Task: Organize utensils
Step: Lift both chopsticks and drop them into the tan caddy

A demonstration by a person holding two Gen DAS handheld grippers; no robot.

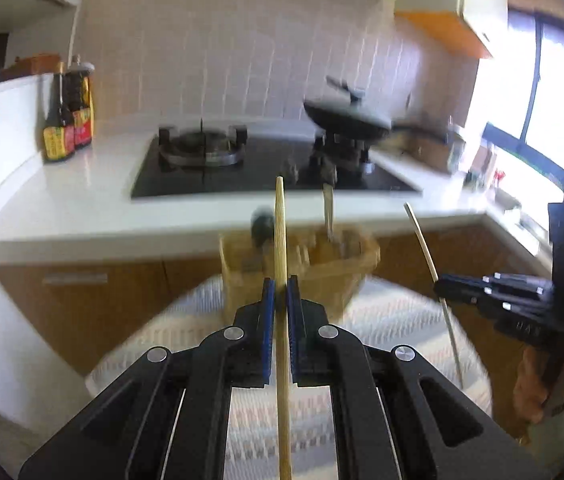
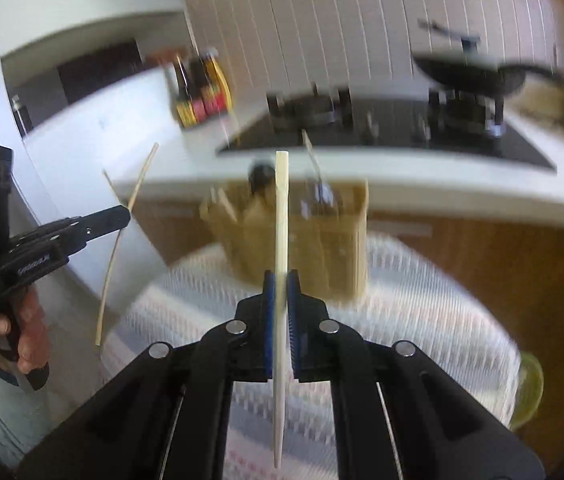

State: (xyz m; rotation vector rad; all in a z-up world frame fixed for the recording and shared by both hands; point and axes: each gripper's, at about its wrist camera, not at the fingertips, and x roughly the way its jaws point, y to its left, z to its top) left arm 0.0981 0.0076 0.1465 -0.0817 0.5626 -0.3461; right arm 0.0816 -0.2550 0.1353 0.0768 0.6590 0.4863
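Note:
My left gripper (image 1: 281, 288) is shut on a tan wooden chopstick (image 1: 281, 240) that stands upright between its blue pads. My right gripper (image 2: 281, 280) is shut on a paler chopstick (image 2: 281, 216), also upright. Each gripper shows in the other's view: the right one (image 1: 442, 280) at the right edge with its pale chopstick (image 1: 422, 240), the left one (image 2: 126, 214) at the left with its tan chopstick (image 2: 112, 264). Ahead of both stands a wooden utensil holder (image 1: 302, 264) (image 2: 302, 232) on a cloth-covered table, with a dark-headed utensil (image 1: 262, 224) and a metal utensil (image 1: 328, 212) sticking out of it.
The woven cloth (image 1: 382, 320) covers a small round table (image 2: 422, 300). Behind it runs a white counter (image 1: 82, 200) with a black gas hob (image 1: 266, 168), a lidded wok (image 1: 346, 120) and sauce bottles (image 1: 68, 120). A window (image 1: 542, 92) is at the right. A person's hand (image 2: 22, 332) grips the left tool.

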